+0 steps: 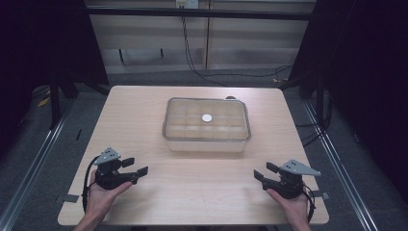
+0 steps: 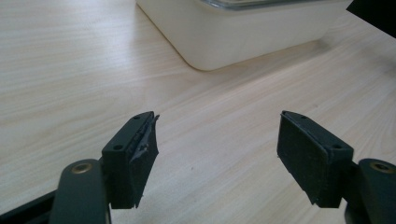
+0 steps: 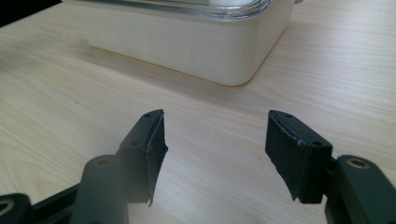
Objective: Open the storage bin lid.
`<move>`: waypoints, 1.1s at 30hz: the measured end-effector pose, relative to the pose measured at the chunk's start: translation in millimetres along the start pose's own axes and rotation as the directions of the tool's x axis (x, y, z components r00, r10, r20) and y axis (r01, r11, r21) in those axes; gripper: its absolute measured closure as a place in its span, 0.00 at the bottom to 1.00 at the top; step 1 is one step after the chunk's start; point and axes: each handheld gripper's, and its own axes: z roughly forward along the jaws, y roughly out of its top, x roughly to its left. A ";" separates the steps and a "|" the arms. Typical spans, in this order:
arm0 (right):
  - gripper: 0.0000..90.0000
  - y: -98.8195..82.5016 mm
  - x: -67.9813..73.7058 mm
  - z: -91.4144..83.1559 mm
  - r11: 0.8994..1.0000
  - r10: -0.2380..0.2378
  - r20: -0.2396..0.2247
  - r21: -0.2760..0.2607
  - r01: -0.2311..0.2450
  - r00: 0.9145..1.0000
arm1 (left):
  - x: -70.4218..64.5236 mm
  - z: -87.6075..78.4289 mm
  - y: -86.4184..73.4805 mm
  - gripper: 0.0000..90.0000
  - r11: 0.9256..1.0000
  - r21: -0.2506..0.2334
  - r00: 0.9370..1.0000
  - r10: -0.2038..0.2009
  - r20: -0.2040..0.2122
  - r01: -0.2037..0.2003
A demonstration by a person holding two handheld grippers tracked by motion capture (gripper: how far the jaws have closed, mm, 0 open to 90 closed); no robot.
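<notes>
A pale wooden table (image 1: 144,115) with rounded corners carries everything. A little beyond its middle, toward the far edge, sits a box (image 1: 207,126): a cream, rectangular tub with rounded corners, closed by a clear lid (image 1: 183,108) whose rim catches the light. Through the lid a grid of small compartments shows faintly, and a small white round spot (image 1: 207,117) lies near the centre of the lid; what it is cannot be told. In the gripper views the box's near wall is plain, smooth and unmarked, with the lid's thick clear edge above it.

Near the table's near-left corner, the left gripper (image 1: 136,169) is held in a hand (image 1: 102,195), its jaws spread wide and holding nothing, well apart from the box. Near the near-right corner, the right gripper (image 1: 262,172), in the other hand (image 1: 291,201), likewise stands released with empty jaws, pointing in toward the middle.
</notes>
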 end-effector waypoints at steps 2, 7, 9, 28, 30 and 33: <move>0.42 0.0 -0.6 -0.3 1.000 0.024 -0.010 -0.004 -0.024 1.000 | 0.0 0.7 0.9 0.36 1.000 0.003 1.000 0.015 0.015 -0.015; 0.44 2.0 -3.2 -1.3 0.998 0.060 -0.038 0.009 -0.060 0.997 | -2.6 6.7 0.7 0.43 0.998 0.033 0.997 0.060 0.043 -0.061; 0.44 2.3 -3.5 -0.9 0.998 0.065 -0.047 0.021 -0.064 0.997 | -6.4 6.2 1.8 0.45 0.997 0.019 0.997 0.076 0.031 -0.076; 0.38 25.6 -1.6 -5.1 0.997 0.063 -0.079 0.038 -0.061 0.995 | -17.0 13.9 18.3 0.49 0.999 -0.016 0.993 0.051 0.110 -0.049; 0.38 30.4 -2.9 -4.2 0.997 0.068 -0.086 0.031 -0.065 0.994 | -19.5 14.0 22.4 0.48 0.997 -0.024 0.992 0.073 0.105 -0.071; 0.35 37.3 -2.6 -2.0 0.998 0.056 -0.097 0.038 -0.053 0.994 | -21.7 16.1 27.8 0.43 0.997 -0.012 0.991 0.079 0.110 -0.078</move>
